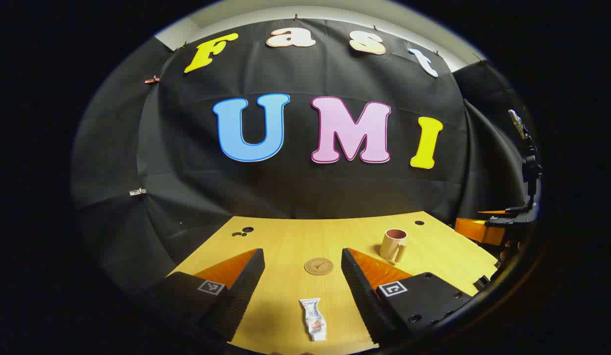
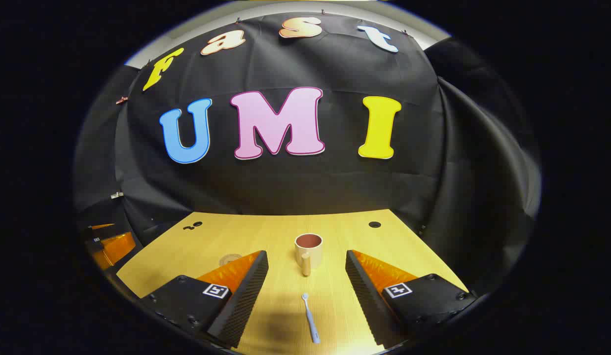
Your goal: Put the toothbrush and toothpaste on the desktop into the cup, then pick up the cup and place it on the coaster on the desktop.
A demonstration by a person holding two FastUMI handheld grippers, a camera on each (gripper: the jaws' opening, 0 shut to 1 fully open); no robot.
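Both tongs stood apart above the pale wooden counter. Nearest the left tongs lay a white toothpaste tube, lengthwise away from the camera; beyond it sat the round cork coaster. Between the right tongs lay a slim pale-blue toothbrush, head toward the upright cream cup.

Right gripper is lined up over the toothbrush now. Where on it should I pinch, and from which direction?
Pinch the toothbrush mid-handle, coming straight down. It lies flat on the desk, pointing toward the cup between the open right gripper fingers, so they close across its thin width.
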